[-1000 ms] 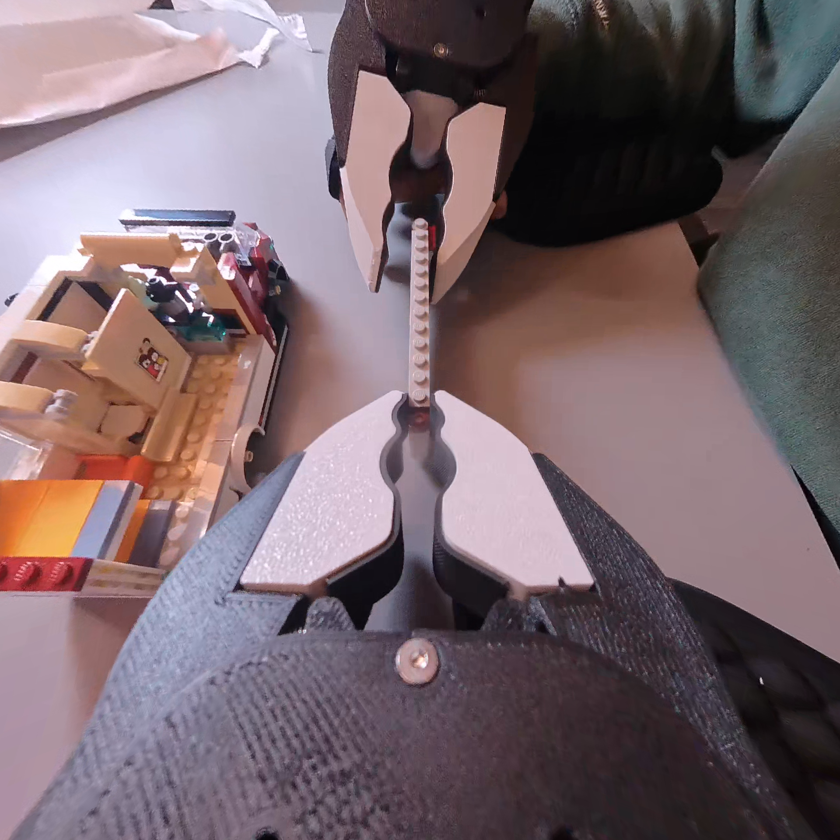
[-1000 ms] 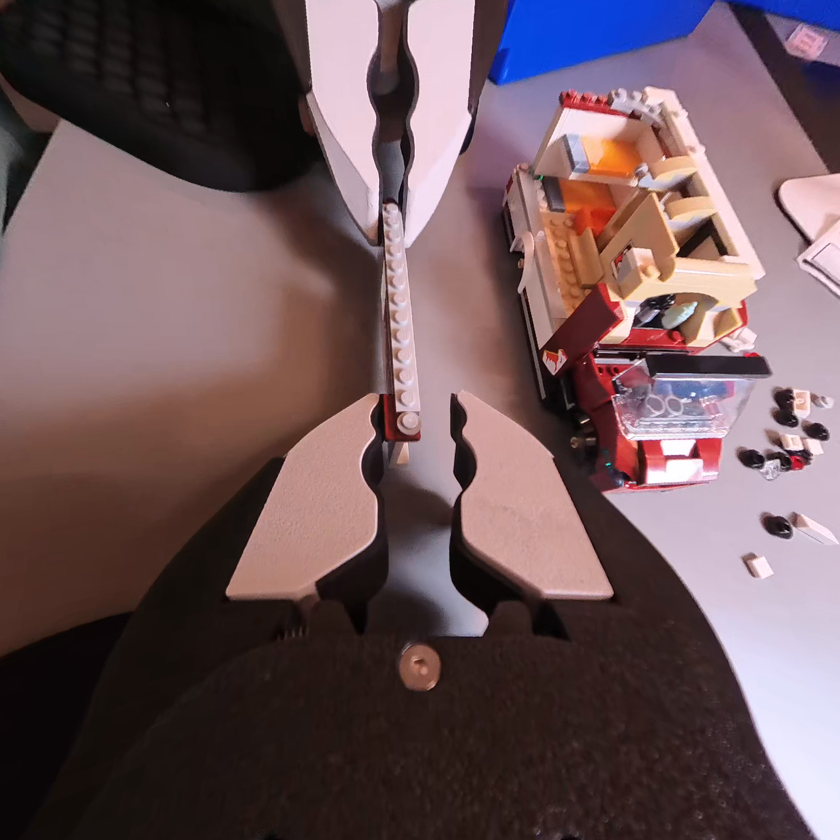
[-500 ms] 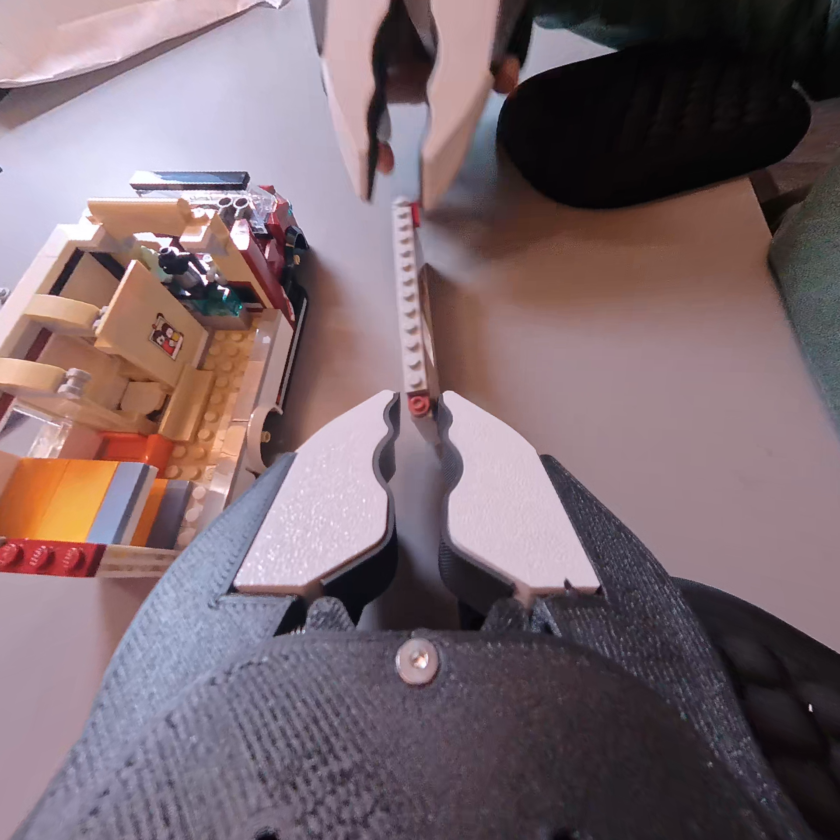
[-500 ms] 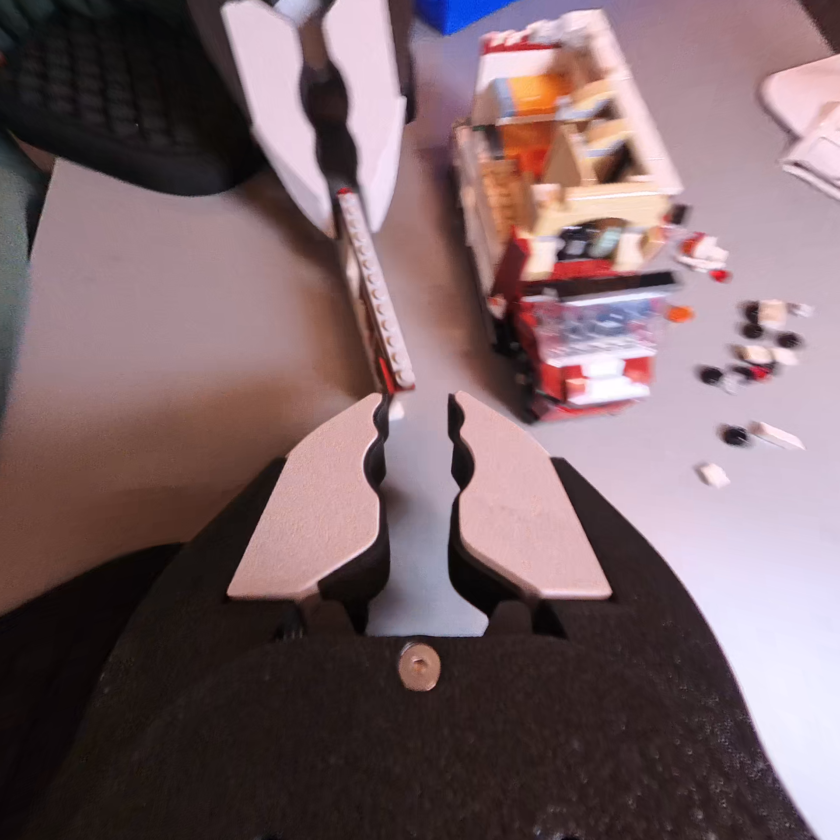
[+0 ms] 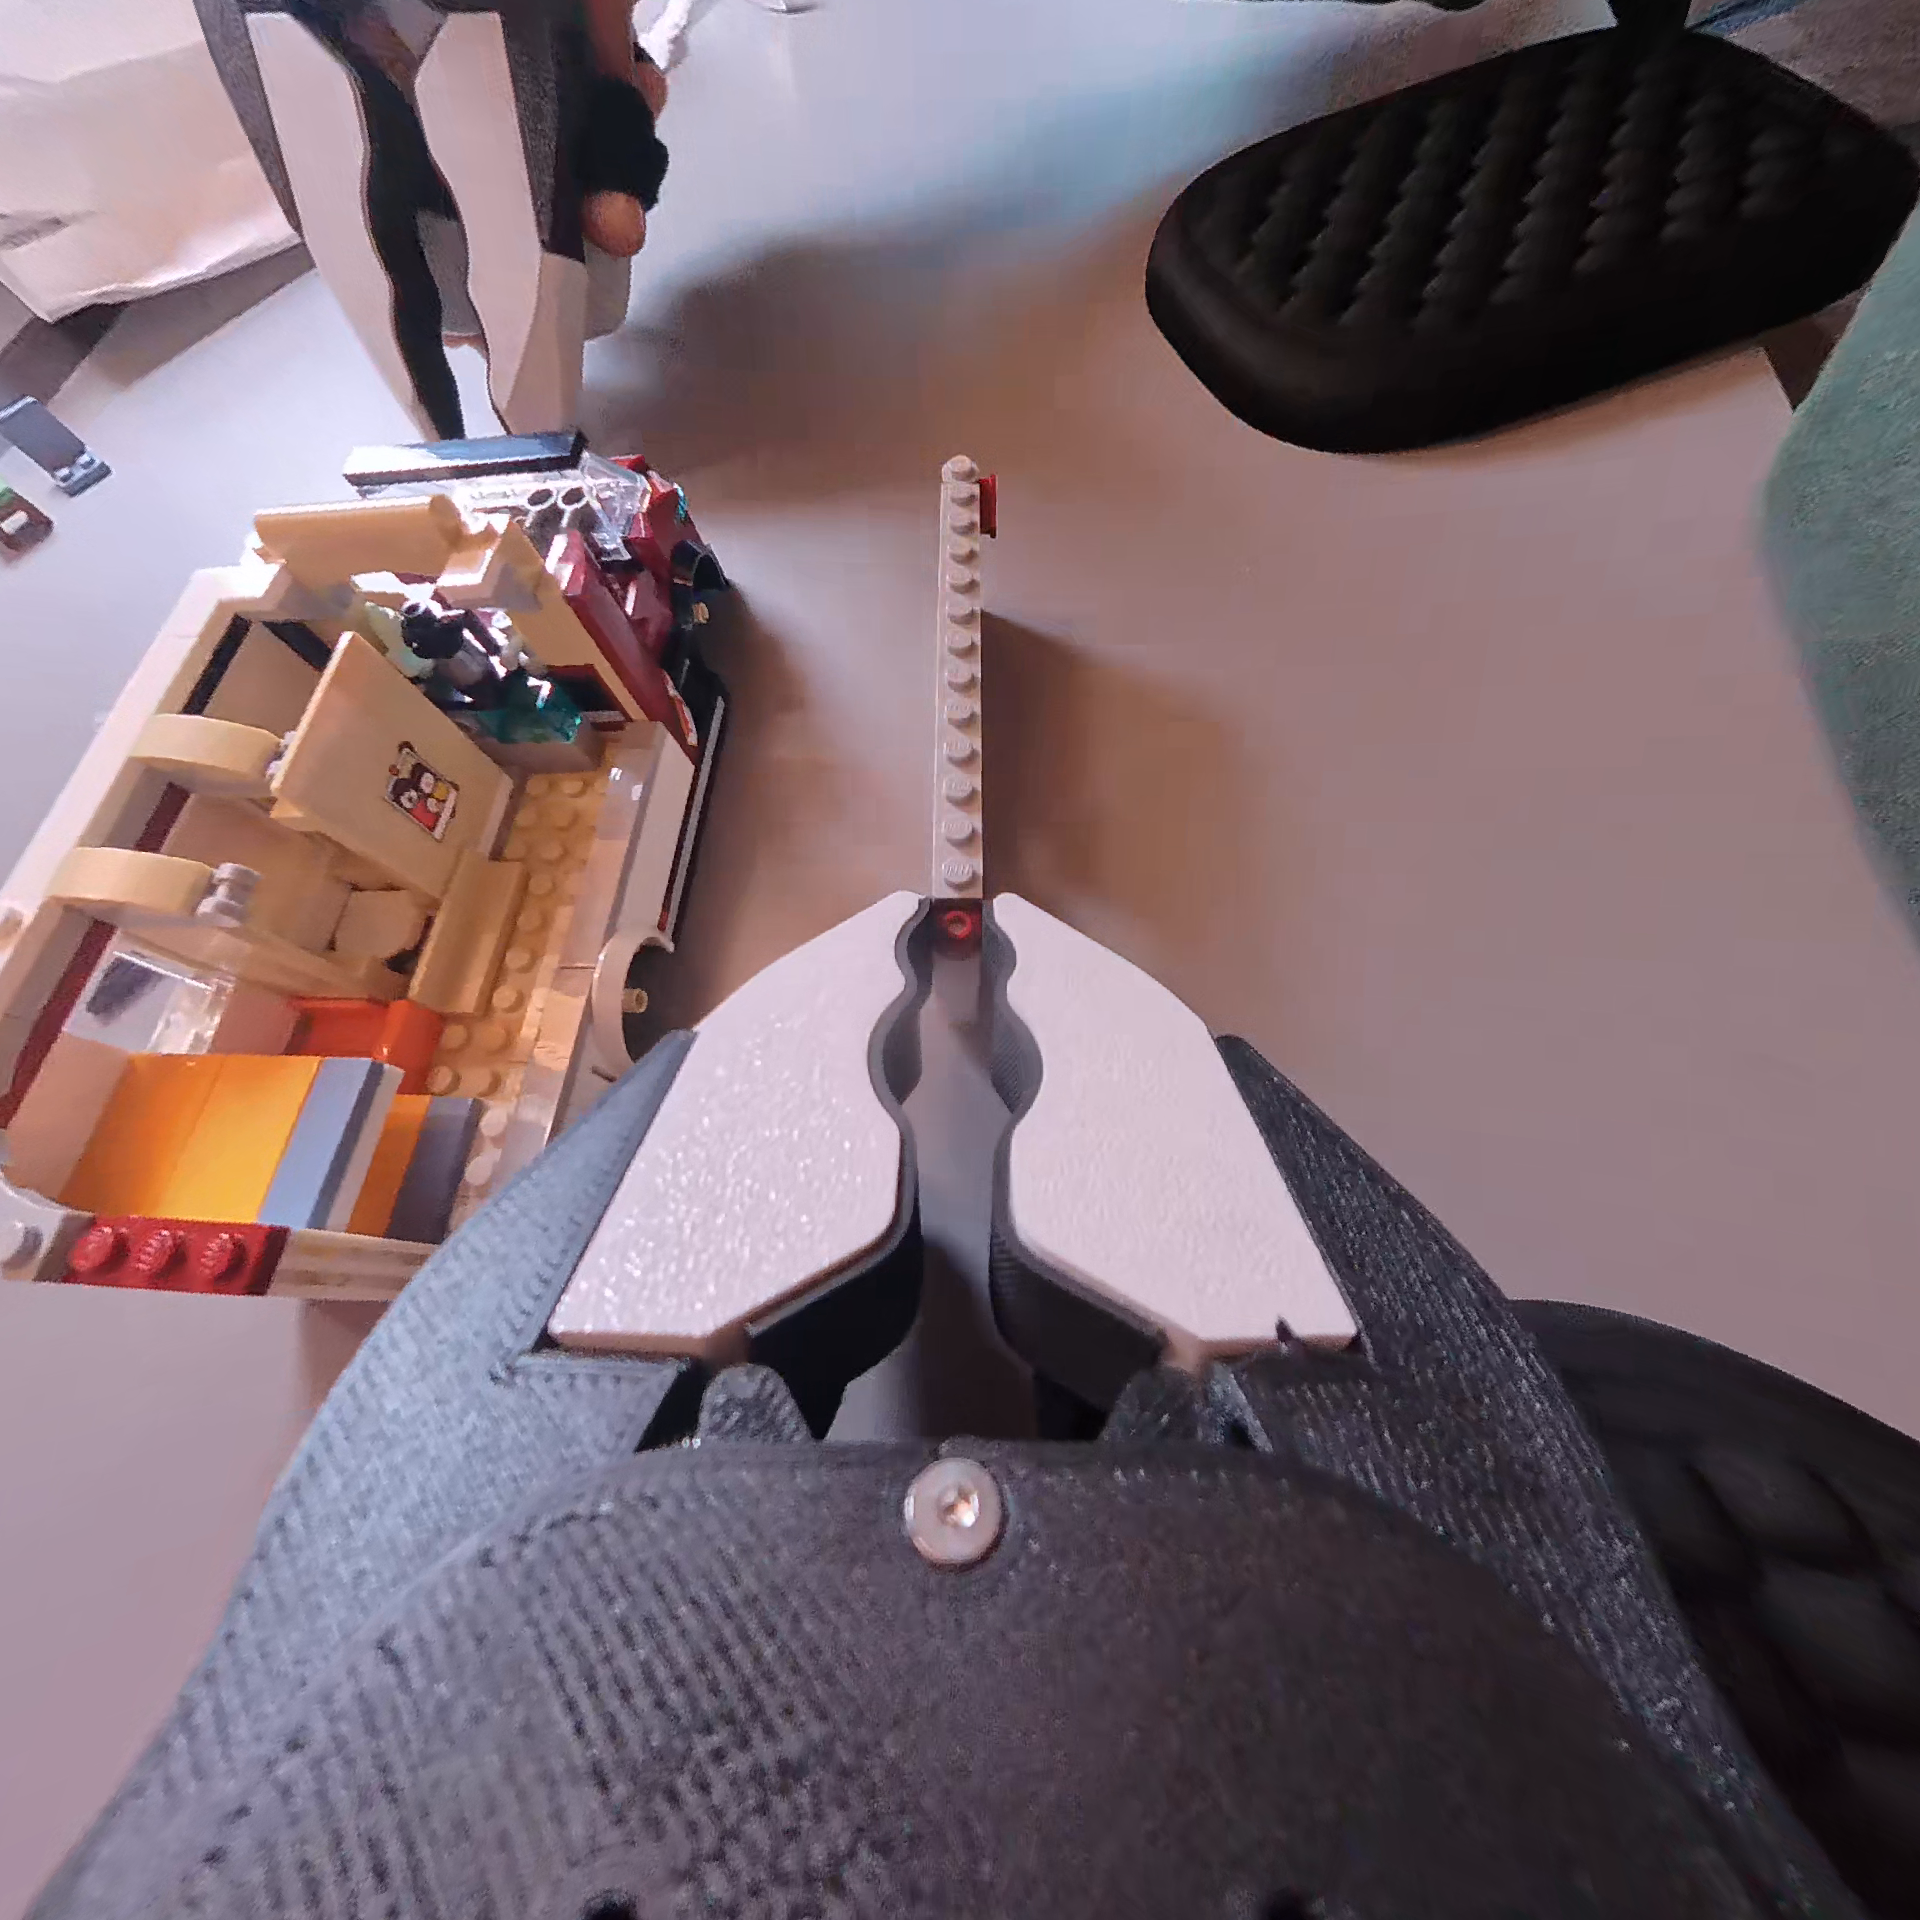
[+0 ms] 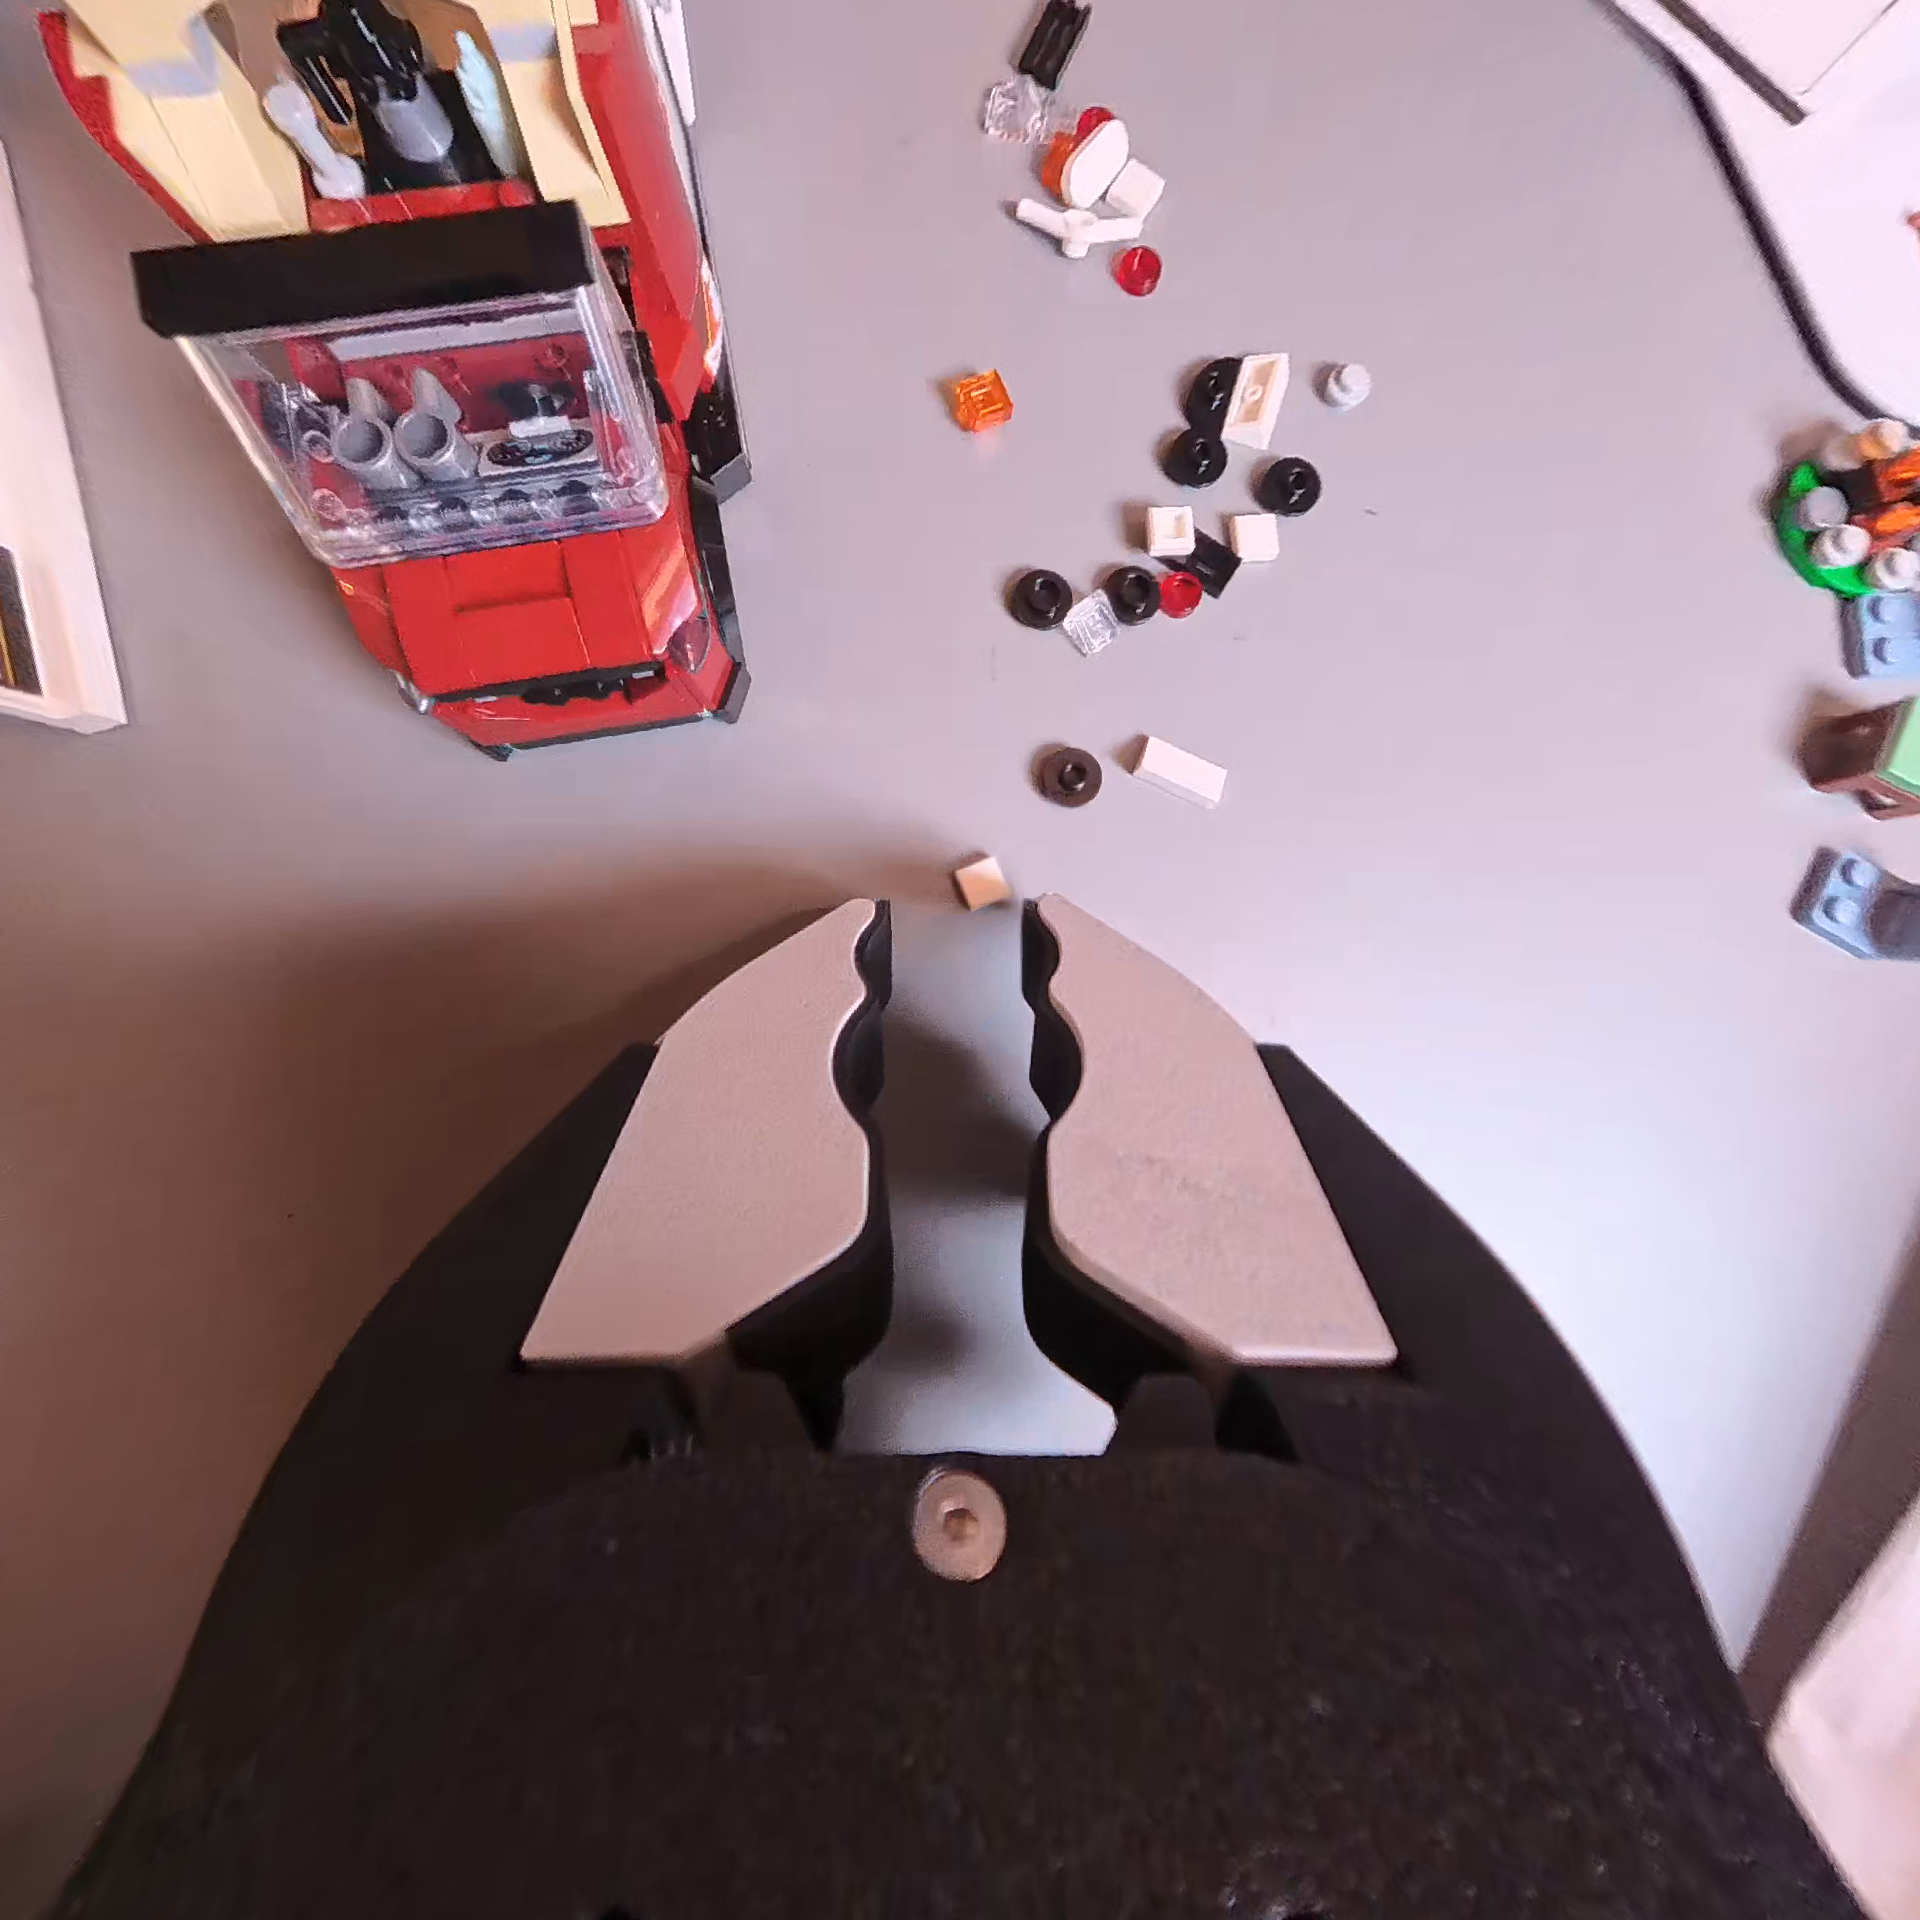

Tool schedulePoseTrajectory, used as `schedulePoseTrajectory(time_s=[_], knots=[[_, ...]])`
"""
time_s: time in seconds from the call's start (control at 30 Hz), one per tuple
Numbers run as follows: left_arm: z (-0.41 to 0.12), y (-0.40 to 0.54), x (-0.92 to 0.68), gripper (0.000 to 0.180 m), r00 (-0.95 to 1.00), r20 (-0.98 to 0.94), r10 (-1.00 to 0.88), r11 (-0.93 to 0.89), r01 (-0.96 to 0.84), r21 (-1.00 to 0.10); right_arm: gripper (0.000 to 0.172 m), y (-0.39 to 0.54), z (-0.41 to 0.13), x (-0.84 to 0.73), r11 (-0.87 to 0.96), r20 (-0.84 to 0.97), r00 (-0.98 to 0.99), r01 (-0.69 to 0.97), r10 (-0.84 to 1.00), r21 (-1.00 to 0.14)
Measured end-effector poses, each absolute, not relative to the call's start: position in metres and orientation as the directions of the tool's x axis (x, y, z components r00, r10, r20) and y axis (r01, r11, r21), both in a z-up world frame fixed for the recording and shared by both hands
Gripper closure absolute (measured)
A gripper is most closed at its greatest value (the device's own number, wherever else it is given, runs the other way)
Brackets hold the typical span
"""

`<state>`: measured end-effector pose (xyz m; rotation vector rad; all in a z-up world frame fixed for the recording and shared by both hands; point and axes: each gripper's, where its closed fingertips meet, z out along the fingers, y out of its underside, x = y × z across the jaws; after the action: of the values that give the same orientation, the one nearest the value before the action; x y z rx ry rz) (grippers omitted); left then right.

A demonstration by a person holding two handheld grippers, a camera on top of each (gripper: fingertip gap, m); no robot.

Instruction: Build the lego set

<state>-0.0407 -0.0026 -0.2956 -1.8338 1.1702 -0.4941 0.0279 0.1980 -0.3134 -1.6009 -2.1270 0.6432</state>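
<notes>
My left gripper [image 5: 956, 914] is shut on the near end of a long grey studded strip [image 5: 961, 675], where a red stud shows between the pads. The strip points straight away from me over the table, with a small red piece at its far end [image 5: 987, 504]. My right gripper [image 6: 956, 914] is open and empty, low over the table. A small tan tile [image 6: 980, 883] lies just beyond its tips, untouched. The right gripper also shows in the left wrist view [image 5: 473, 416], above the front of a brick-built red and tan vehicle [image 5: 343, 831].
The red vehicle [image 6: 468, 416] stands left of my right gripper. Several small loose pieces [image 6: 1195, 499] lie ahead, among them a black round one [image 6: 1068, 774] and a white tile [image 6: 1179, 771]. Blue bricks [image 6: 1849, 914] lie at the right. A black cushion [image 5: 1507, 229] lies beyond the table edge. The gap from one gripper's tips to the other's is roughly 20 centimetres.
My right gripper has left the strip's far end and swung over to the loose pieces. My left gripper loosened briefly, then closed again on the strip's near end.
</notes>
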Motion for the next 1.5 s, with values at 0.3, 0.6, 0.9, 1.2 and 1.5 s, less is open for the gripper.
schedulePoseTrajectory(time_s=[0.3,0.6,0.9,1.2,1.5], knots=[[-0.297,-0.001,-0.044,0.168,0.484,-0.112,-0.868,-0.185,-0.524,-0.831,0.154,0.198,-0.317,0.023,0.25,-0.028,-0.315,0.8,0.949,-0.546],[-0.297,-0.001,-0.047,0.169,0.494,-0.108,-0.863,-0.195,-0.522,-0.83,0.165,0.197,-0.317,0.024,0.246,-0.031,-0.312,0.803,0.95,-0.543],[-0.302,0.0,-0.052,0.17,0.506,-0.112,-0.855,-0.215,-0.543,-0.812,0.165,0.166,-0.305,0.043,0.21,-0.047,-0.291,0.783,0.956,-0.585],[-0.302,-0.005,-0.046,0.172,0.492,-0.1,-0.865,-0.215,-0.544,-0.811,0.165,0.052,-0.24,0.008,0.295,0.009,-0.41,0.643,0.912,-0.707],[-0.303,-0.008,-0.042,0.171,0.493,-0.042,-0.869,-0.258,-0.524,-0.812,0.165,0.013,-0.242,-0.017,0.323,0.001,-0.451,0.638,0.893,-0.699]])
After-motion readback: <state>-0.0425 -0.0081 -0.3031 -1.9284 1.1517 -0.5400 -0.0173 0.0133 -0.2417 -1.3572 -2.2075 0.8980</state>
